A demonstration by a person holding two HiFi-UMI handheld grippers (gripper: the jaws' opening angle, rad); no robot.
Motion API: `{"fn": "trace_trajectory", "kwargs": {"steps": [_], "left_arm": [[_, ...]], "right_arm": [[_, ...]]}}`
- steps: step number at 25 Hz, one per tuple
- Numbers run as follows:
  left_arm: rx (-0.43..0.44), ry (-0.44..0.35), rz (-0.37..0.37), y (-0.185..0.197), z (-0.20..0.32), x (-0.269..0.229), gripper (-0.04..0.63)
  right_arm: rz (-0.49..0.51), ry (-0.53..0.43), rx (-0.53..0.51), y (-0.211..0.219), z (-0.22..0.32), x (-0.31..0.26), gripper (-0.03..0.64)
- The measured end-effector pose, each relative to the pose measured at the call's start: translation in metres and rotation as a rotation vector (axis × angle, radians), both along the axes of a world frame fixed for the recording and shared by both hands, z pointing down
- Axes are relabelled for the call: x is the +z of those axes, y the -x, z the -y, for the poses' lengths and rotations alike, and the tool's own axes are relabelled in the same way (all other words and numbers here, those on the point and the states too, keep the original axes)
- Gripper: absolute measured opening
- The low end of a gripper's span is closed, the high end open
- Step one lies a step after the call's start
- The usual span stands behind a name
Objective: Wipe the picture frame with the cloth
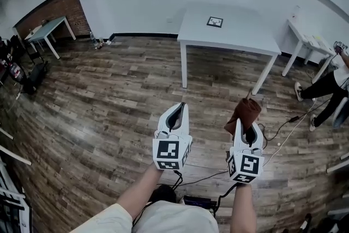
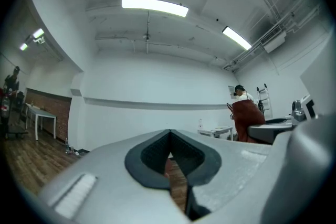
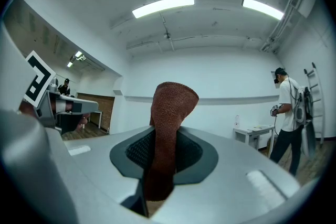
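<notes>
Clamping a rust-brown terry cloth (image 1: 246, 111) between its two grey jaws: right hand-held gripper (image 1: 240, 126), held low over the dark wood-plank floor (image 1: 109, 95). In the right gripper view, shows the cloth pinched at the padded dark inner faces, one folded end rising above the jaw tips and the other end hanging below them. In the head view, shows the cloth bunched and drooping just ahead of the gripper body.

Closed on nothing: left hand-held gripper (image 1: 181, 106), jaws pressed together, only a thin seam between the dark pads in the left gripper view. Held beside the right one, level with it, the two apart.

Lying flat on a white rectangular bench (image 1: 240, 41): small square picture frame with a dark border and pale centre (image 1: 215, 22), near the far edge, well apart from both grippers and from the cloth.

Also listed:
- second white bench (image 1: 301, 35) to the right, against the white wall
- pale-topped table (image 1: 48, 26) at far left, by a brick wall section
- thin cables (image 1: 283, 129) trailing across the floor at right
- another person (image 1: 326, 84) at the right edge, partly cropped
</notes>
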State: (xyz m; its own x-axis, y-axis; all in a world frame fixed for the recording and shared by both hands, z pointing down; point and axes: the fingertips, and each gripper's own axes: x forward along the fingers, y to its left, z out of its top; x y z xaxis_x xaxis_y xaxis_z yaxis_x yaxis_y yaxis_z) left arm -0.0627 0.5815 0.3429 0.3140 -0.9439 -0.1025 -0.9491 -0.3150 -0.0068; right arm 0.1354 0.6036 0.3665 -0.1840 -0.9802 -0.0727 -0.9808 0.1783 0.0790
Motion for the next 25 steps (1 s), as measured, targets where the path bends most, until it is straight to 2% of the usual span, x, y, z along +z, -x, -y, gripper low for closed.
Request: {"fn": "trace_trajectory", "kwargs": {"steps": [7,11,17,25], "left_arm": [[-0.007,-0.015,0.029,-0.008,0.042,-0.001,0.000],[0.003,-0.020,0.018,-0.007,0.083,0.002,0.000],[0.008,-0.014,-0.002,0.007,0.188,0.005,0.000],[0.018,-0.036,0.029,0.029,0.331,0.002,0.000]], "right_arm": [[0.008,0.009,-0.002,-0.010,0.047,0.007,0.106],[0.004,0.010,-0.002,-0.004,0.088,0.013,0.106],[-0.023,0.019,0.004,0.010,0.190,0.014,0.106],[-0.038,0.012,0.030,0.033,0.339,0.003,0.106]]}}
